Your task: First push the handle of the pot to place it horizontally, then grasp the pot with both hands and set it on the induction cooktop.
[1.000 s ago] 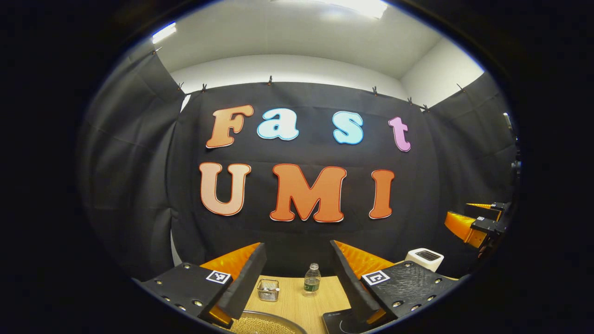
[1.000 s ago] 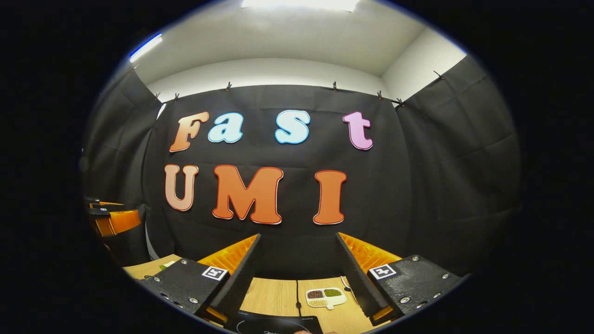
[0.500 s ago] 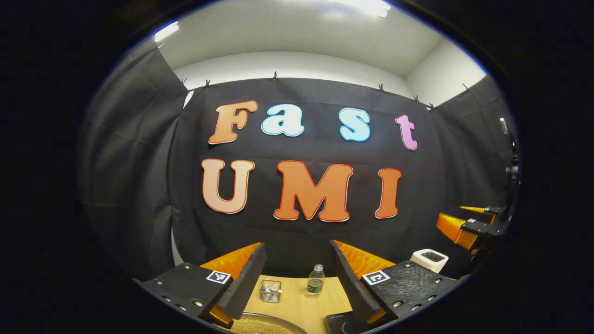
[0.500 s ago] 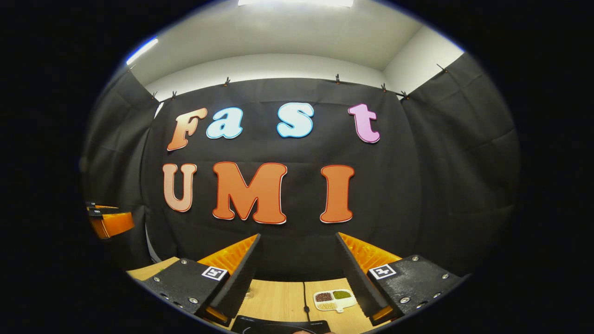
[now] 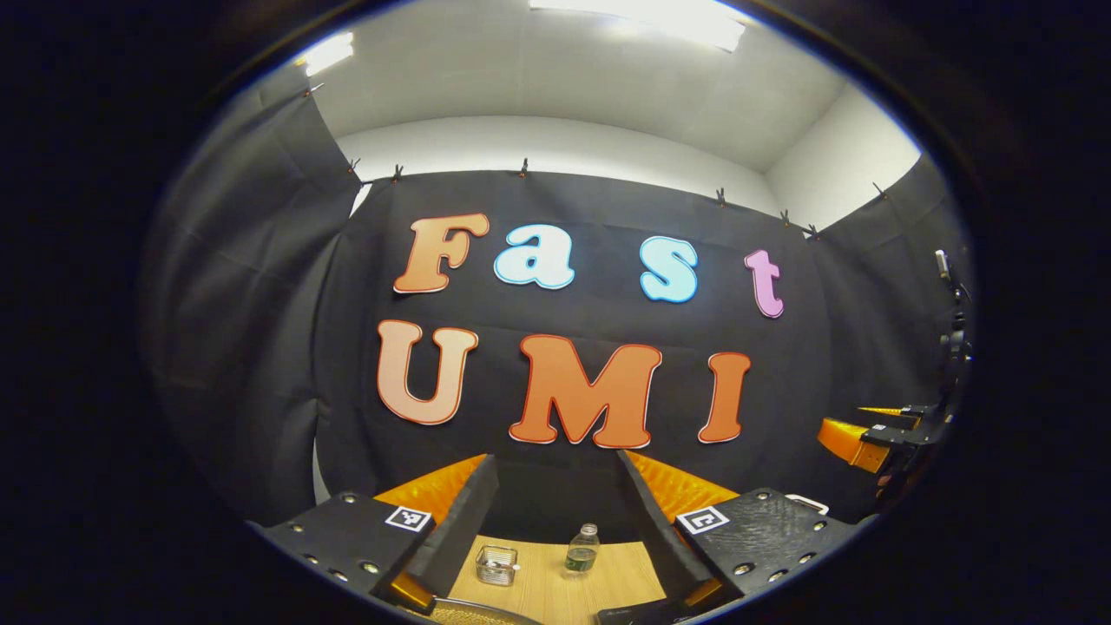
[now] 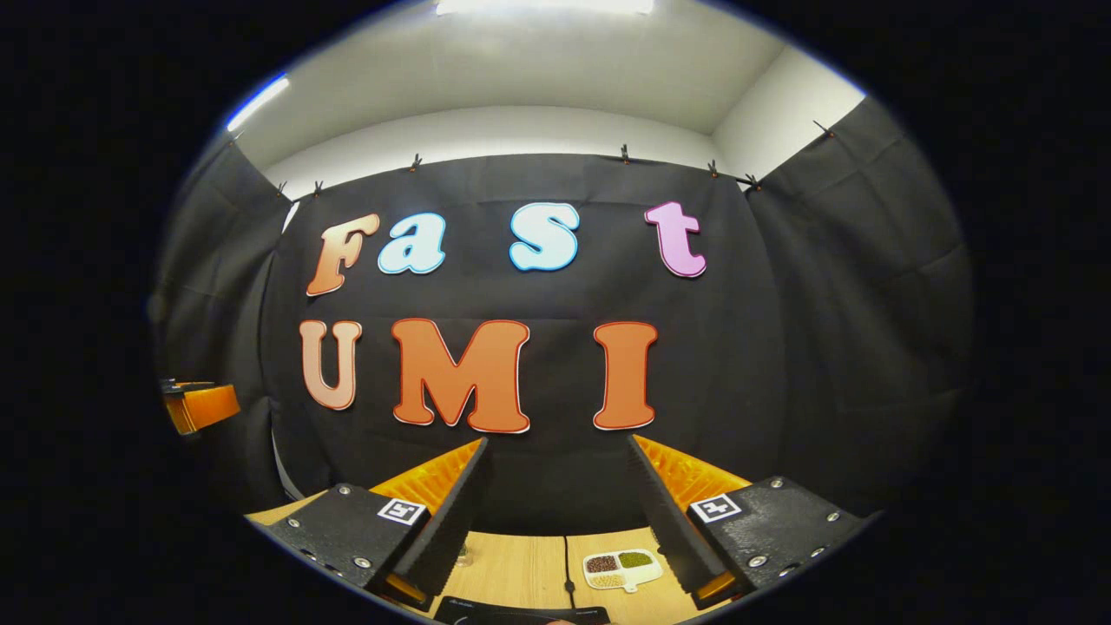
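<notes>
In the left gripper view my left gripper [image 5: 555, 460] is open, held high over a wooden table [image 5: 542, 582]. A sliver of the pot's rim [image 5: 476, 615], with pale grains inside, shows at the bottom edge between the fingers. A dark corner of the induction cooktop [image 5: 627, 615] peeks out beside the right finger. My right gripper [image 5: 875, 431] hangs far off at the right. In the right gripper view my right gripper [image 6: 557, 443] is open with nothing between its fingers. The cooktop's [image 6: 519, 615] black top lies just below it. The left gripper [image 6: 196, 405] shows at the far left.
A small wire basket [image 5: 496, 564] and a water bottle [image 5: 581, 549] stand at the back of the table. A white object [image 5: 807, 502] peeks out behind the right finger. A cable [image 6: 568, 566] runs back from the cooktop beside a white divided dish of beans [image 6: 621, 569].
Both views have tipped upward, so the table, the pot and the cooktop sit lower and show less. Both grippers stay open.
</notes>
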